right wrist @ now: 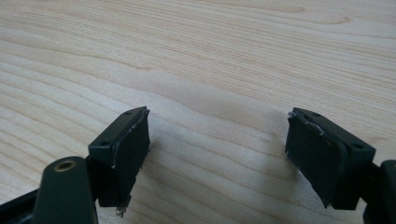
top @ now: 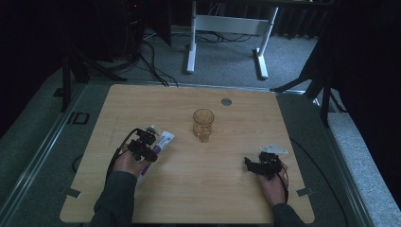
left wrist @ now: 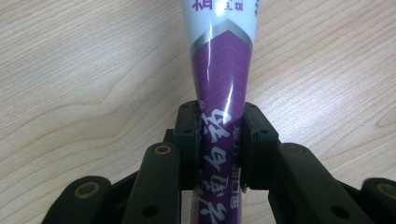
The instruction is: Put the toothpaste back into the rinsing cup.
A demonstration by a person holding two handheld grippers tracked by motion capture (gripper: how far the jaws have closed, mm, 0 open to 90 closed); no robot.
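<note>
High view first: the wooden table carries a purple-and-white tube on its left half, lying flat and angled from lower left up toward the right. The left gripper sits right over the tube's lower, purple end, with the person's left hand behind it. An amber glass stands upright near the middle of the table, apart from the tube, off to the right of its far end.

Left gripper view makes the hold plain. The two black pads press against either side of the tube, squeezing the purple part where the white lettering runs. The tube passes straight between the jaws and runs away from the camera, widening to a silver chevron band and then white print at the top edge. It rests on or very close to the tabletop.

Over on the right, the right gripper rests low on the table, well apart from the tube and the glass. Right gripper view shows its jaws spread wide with bare wood between them.
</note>
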